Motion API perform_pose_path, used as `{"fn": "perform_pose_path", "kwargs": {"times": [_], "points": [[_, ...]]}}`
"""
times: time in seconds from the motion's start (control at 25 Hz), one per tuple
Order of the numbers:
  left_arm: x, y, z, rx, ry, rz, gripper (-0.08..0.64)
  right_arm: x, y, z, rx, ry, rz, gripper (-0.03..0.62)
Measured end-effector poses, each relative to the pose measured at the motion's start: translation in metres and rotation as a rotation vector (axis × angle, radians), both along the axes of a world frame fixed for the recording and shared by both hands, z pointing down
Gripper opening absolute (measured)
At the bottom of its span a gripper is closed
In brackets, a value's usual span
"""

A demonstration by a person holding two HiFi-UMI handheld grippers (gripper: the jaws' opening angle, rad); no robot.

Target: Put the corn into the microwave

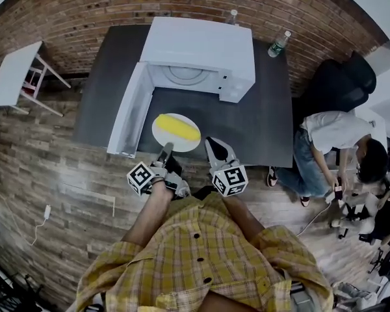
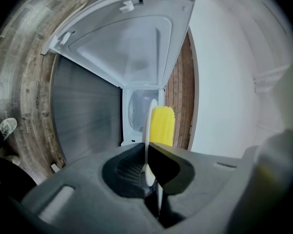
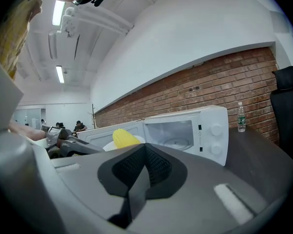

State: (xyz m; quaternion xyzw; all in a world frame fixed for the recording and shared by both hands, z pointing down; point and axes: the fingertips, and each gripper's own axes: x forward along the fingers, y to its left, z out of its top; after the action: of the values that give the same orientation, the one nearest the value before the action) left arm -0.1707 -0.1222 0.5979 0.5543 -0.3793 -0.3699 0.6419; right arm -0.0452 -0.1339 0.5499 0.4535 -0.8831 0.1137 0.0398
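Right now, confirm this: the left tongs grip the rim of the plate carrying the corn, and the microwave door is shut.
Not quite: the microwave door is open, as the head view shows. The rest holds: the left tongs grip the rim of the plate carrying the corn.

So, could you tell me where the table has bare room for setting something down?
Bare tabletop lies right of the plate, between the microwave and the near edge; another strip runs left of the open door. It's crowded between door, microwave and plate.
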Motion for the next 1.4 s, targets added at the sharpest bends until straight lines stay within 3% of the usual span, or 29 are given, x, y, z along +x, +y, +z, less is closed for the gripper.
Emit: {"fn": "perform_pose_path", "kwargs": {"times": [0.32,0.56,0.8,1.4], "points": [[0.003,-0.026,0.017,-0.053,-0.022,-0.018,0.018,0.005,-0.02,-0.003,0.018,0.017,0.006,0.003],[0.006,-0.059,0.021,-0.03,-0.043,-0.054,0.018,0.017,-0.044,0.005,0.013,0.01,0.006,0.003],[0.005,-0.085,0.038,-0.072,-0.071,-0.09,0.018,0.019,-0.061,0.011,0.005,0.004,-0.013,0.003],[0.025,-0.162,0.065,-0.079,-0.059,-0.125,0.023,0.023,-0.101,0.024,-0.012,0.0,-0.055,0.002]]}}
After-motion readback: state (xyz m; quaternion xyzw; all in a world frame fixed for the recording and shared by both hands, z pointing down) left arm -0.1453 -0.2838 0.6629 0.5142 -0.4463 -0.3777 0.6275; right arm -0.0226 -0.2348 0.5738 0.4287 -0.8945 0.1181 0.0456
